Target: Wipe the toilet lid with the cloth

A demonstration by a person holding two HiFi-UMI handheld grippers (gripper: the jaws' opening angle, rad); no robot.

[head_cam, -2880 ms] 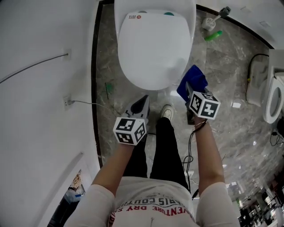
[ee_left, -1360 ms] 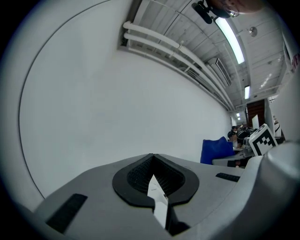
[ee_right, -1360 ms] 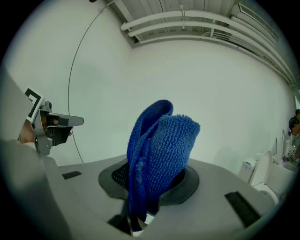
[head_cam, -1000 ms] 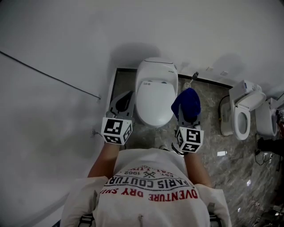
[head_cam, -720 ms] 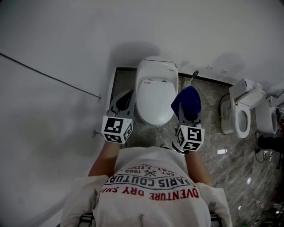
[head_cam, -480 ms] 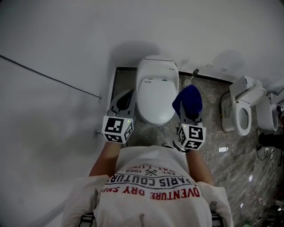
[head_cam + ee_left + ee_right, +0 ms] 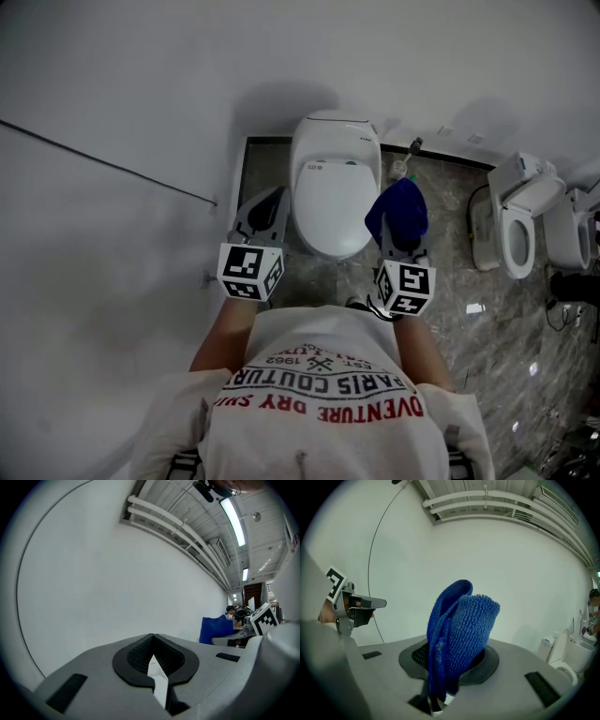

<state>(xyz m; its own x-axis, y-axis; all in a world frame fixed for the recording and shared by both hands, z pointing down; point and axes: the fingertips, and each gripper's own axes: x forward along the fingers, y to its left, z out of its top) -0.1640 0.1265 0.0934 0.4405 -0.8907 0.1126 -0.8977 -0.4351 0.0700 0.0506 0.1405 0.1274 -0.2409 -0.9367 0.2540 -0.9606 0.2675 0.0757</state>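
The white toilet (image 7: pixel 336 183) stands against the wall with its lid (image 7: pixel 335 202) down. My left gripper (image 7: pixel 270 199) hangs level beside the toilet's left flank, jaws shut and empty; in the left gripper view this gripper (image 7: pixel 153 644) faces a bare white wall. My right gripper (image 7: pixel 399 236) is held off the toilet's right side, shut on a folded blue cloth (image 7: pixel 398 212). The cloth (image 7: pixel 458 630) stands up from the right gripper (image 7: pixel 439 691) in the right gripper view. Neither gripper touches the lid.
A second toilet (image 7: pixel 518 223) with its seat up stands to the right on the marble floor (image 7: pixel 450 281). A toilet brush (image 7: pixel 405 161) sits by the wall. White walls (image 7: pixel 122 112) close in on the left and back. A cable (image 7: pixel 103 165) runs along the left wall.
Since the earliest frame both grippers have come up and back from the toilet, with the cloth still gripped. Over the last second they have barely shifted.
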